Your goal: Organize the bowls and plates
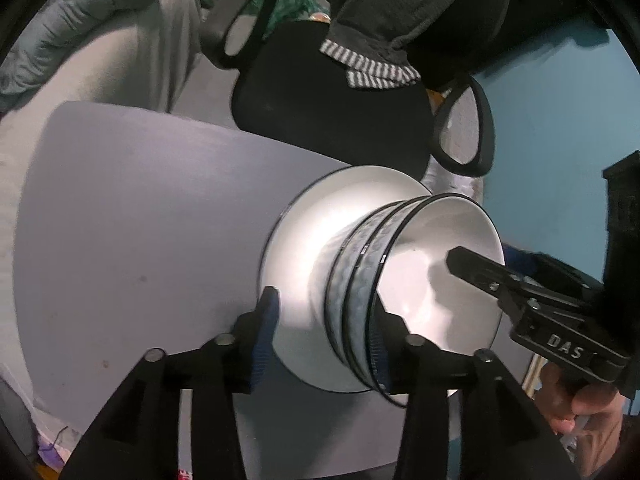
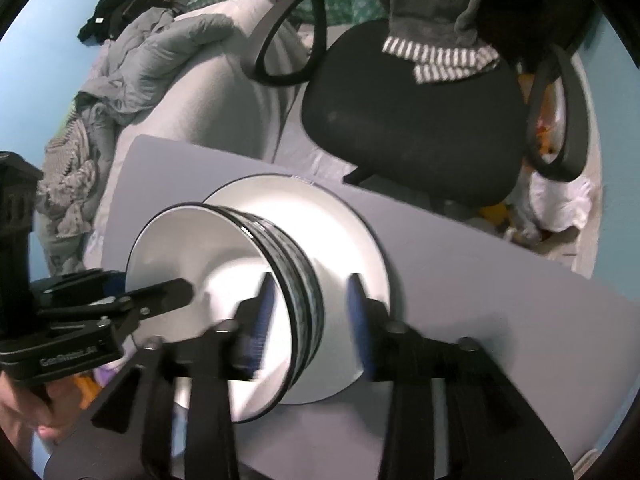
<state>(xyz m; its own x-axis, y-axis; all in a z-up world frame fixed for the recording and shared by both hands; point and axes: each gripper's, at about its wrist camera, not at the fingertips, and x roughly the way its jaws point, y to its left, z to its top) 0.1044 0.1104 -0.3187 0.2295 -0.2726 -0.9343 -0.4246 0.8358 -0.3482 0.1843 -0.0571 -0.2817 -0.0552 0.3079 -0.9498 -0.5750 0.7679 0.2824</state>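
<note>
A stack of nested bowls (image 1: 360, 264) (image 2: 292, 264), white inside with grey-blue patterned walls and dark rims, sits on a white plate (image 1: 304, 232) (image 2: 352, 232) on the grey table. My left gripper (image 1: 324, 332) is open and straddles the stack's near wall. One blue pad is out over the plate and the other finger is at the rim, and neither presses. My right gripper (image 2: 310, 320) is open astride the opposite wall, with gaps on both sides. Each view shows a finger (image 1: 476, 268) (image 2: 172, 292) of the other gripper reaching into the top bowl.
The grey table (image 1: 140, 220) (image 2: 480, 280) ends close behind the plate. Beyond it stands a black office chair (image 1: 332, 112) (image 2: 412, 120) with dark, striped-cuffed clothing draped on it. Grey bedding (image 2: 152, 60) lies at the back left. A hand (image 1: 580, 408) holds the right gripper.
</note>
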